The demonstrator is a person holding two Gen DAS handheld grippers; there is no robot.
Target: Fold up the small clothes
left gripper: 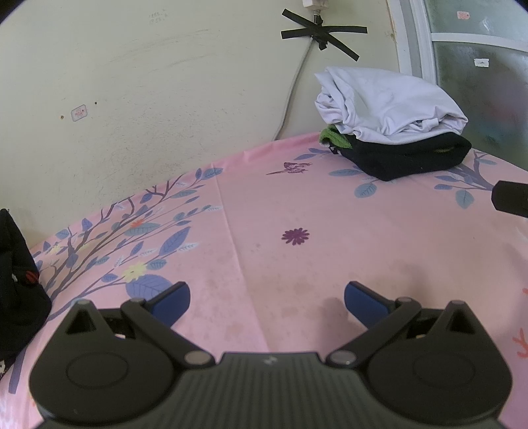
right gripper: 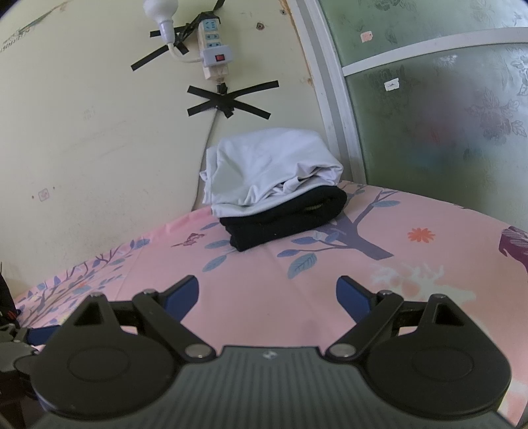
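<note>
A stack of folded clothes sits at the far edge of the pink floral tablecloth point(left gripper: 264, 211): a white garment point(left gripper: 382, 102) on top of a black one point(left gripper: 409, 155), with a bit of green cloth point(left gripper: 333, 137) under the left side. The same stack shows in the right wrist view, white point(right gripper: 267, 168) over black point(right gripper: 283, 217). A dark garment point(left gripper: 19, 280) lies at the left edge. My left gripper point(left gripper: 267, 302) is open and empty over bare cloth. My right gripper point(right gripper: 267, 293) is open and empty, short of the stack.
The table stands against a cream wall with a taped cable point(left gripper: 316, 31) and a power strip point(right gripper: 214, 46). A frosted glass door point(right gripper: 445, 115) is at the right. The pink cloth point(right gripper: 429, 264) runs to the right, where a dark purple thing point(right gripper: 514, 244) lies at its edge.
</note>
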